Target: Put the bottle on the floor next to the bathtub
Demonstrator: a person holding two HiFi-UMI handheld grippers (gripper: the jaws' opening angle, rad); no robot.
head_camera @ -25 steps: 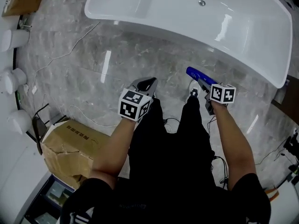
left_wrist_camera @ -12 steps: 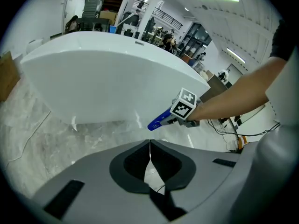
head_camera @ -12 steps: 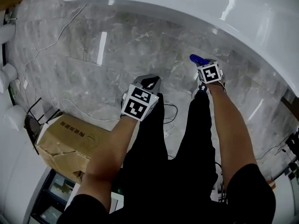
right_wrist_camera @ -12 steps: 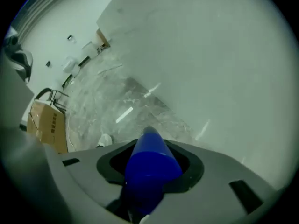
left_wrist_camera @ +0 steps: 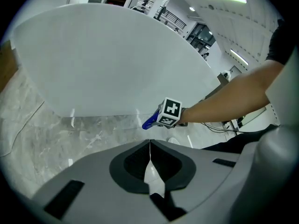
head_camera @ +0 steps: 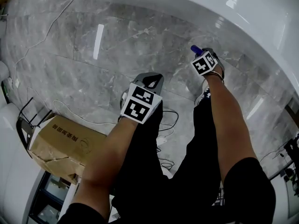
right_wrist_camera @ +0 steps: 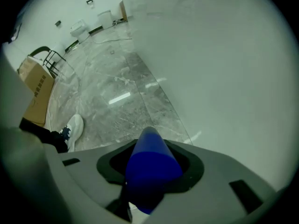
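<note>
The blue bottle (right_wrist_camera: 150,167) sits between the jaws of my right gripper (right_wrist_camera: 148,171), which is shut on it. In the head view only its blue tip (head_camera: 195,50) shows past the marker cube of the right gripper (head_camera: 202,59), low above the grey marble floor (head_camera: 117,45) and close to the white bathtub (head_camera: 261,22). In the left gripper view the bottle (left_wrist_camera: 150,121) points toward the tub wall (left_wrist_camera: 107,64). My left gripper (head_camera: 152,82) hangs over the floor in front of the person's legs, jaws shut on nothing (left_wrist_camera: 150,146).
A torn cardboard box (head_camera: 60,141) lies at the left by a black wire rack (head_camera: 25,120). Thin white cables (head_camera: 70,107) trail over the floor. A white shoe (right_wrist_camera: 73,127) stands behind the right gripper. White fixtures (head_camera: 4,113) line the left edge.
The right gripper has carried the bottle forward and down toward the tub's side. The head view has tipped lower, so the tub's inside has left the picture. The left gripper has barely shifted.
</note>
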